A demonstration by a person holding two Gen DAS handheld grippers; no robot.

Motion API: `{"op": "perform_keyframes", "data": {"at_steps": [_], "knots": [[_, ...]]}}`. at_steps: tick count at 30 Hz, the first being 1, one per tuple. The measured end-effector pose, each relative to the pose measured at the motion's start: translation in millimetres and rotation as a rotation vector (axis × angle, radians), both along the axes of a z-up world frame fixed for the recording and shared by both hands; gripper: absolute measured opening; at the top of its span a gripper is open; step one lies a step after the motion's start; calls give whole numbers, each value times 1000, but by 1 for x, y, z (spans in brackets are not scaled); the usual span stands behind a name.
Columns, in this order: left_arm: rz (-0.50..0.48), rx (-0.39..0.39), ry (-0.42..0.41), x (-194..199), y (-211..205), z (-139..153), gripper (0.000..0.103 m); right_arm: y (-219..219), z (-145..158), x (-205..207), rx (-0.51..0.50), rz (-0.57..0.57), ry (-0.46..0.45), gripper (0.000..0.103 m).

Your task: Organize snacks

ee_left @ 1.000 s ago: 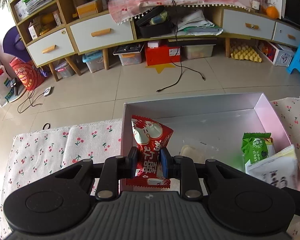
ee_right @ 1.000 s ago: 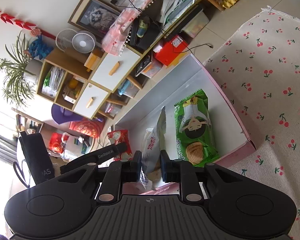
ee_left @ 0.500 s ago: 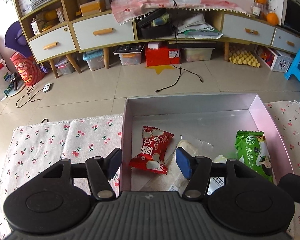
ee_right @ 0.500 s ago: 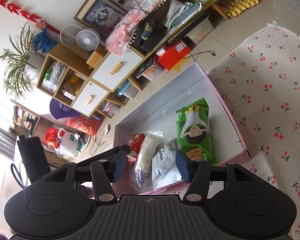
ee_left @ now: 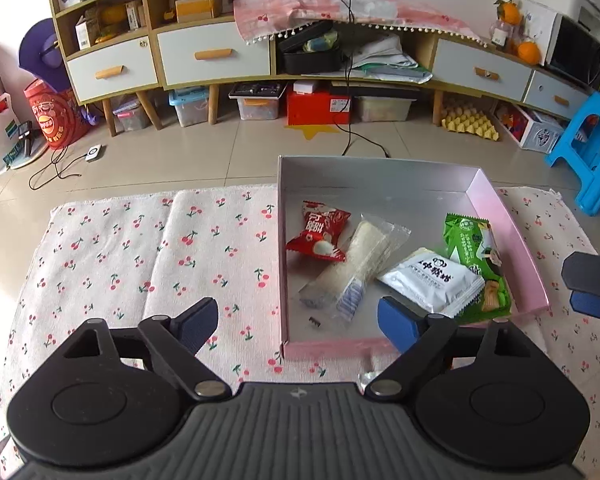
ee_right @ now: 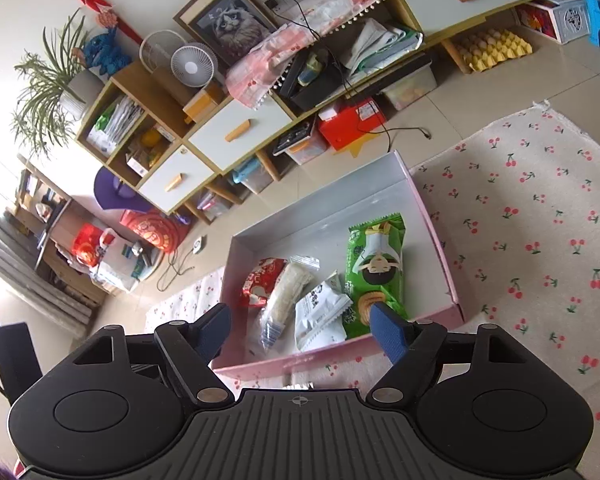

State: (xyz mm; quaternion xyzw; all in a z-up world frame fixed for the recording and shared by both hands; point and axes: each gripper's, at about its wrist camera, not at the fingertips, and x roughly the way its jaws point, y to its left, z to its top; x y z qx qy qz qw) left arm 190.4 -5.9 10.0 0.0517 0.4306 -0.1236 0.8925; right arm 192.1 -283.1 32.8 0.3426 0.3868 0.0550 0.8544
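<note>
Left wrist view: your left gripper (ee_left: 298, 322) has just been opening, jaws spread wide with nothing pinched, hanging over the pink box's (ee_left: 512, 232) near edge. Same for your right gripper (ee_right: 302, 326), spread and empty. Inside the box lie a red packet (ee_left: 320, 232), clear-wrapped roll (ee_left: 354, 266), white packet (ee_left: 432, 280) and green packet (ee_left: 474, 248).

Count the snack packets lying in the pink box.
4. A red packet sits at the left, a clear-wrapped roll beside it, a white packet next, and a green biscuit pack along the right wall of the pink box. Others could hide underneath.
</note>
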Motion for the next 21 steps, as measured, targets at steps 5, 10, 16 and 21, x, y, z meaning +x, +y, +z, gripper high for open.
{"op": "perform_keyframes", "data": {"at_steps": [5,10,16,21], "knots": [[4,-23,5,-19,18,-2,95,3,6,-17,-45,28,0,86],[8,-26,11,-40,33,-4,97,14,8,-33,-108,65,3,89],[-2,-58,45,-61,48,-10,101,30,3,-46,-149,115,30,89],[-23,-84,30,-79,60,-21,102,41,-3,-59,-190,172,52,89]]}}
